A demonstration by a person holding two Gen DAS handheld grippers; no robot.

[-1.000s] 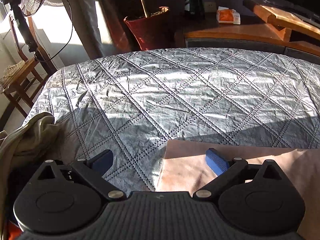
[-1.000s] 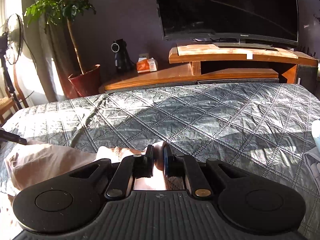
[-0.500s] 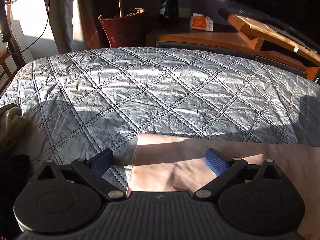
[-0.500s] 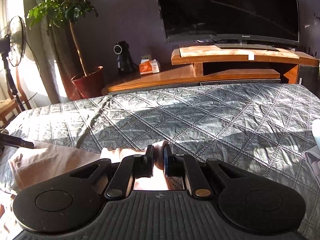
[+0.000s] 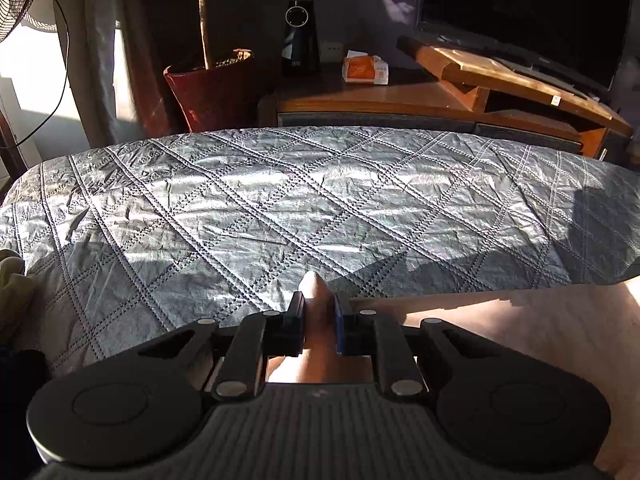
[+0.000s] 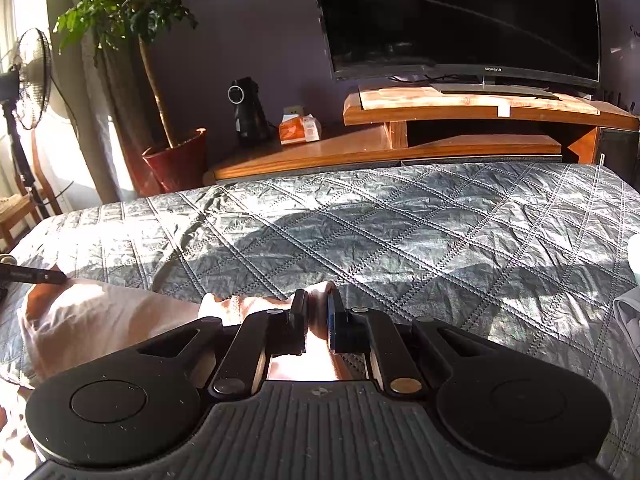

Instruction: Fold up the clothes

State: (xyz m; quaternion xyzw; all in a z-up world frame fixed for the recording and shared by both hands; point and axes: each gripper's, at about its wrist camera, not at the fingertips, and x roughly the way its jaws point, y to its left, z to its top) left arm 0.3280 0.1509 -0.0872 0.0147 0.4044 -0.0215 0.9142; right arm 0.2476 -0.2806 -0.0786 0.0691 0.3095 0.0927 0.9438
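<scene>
- From the left wrist we look forward along the left gripper [image 5: 318, 312], low and close over the quilted bed [image 5: 280, 208], facing the red plant pot [image 5: 212, 84] and the wooden TV stand [image 5: 500, 76].
- From the right wrist we sit equally low behind the right gripper [image 6: 318, 312], facing the television [image 6: 460, 20] squarely.
- Both views share bed, pot, stand and the pink garment [image 6: 104, 312].

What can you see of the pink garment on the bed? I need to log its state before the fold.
The pink garment is a pale, thin, soft-looking cloth lying along the near edge of the grey quilted bedspread, half in sunlight. Both grippers are shut on it: the left gripper pinches a raised tuck of fabric, and the right gripper grips a bunched, gathered edge. Its full shape is hidden.
</scene>
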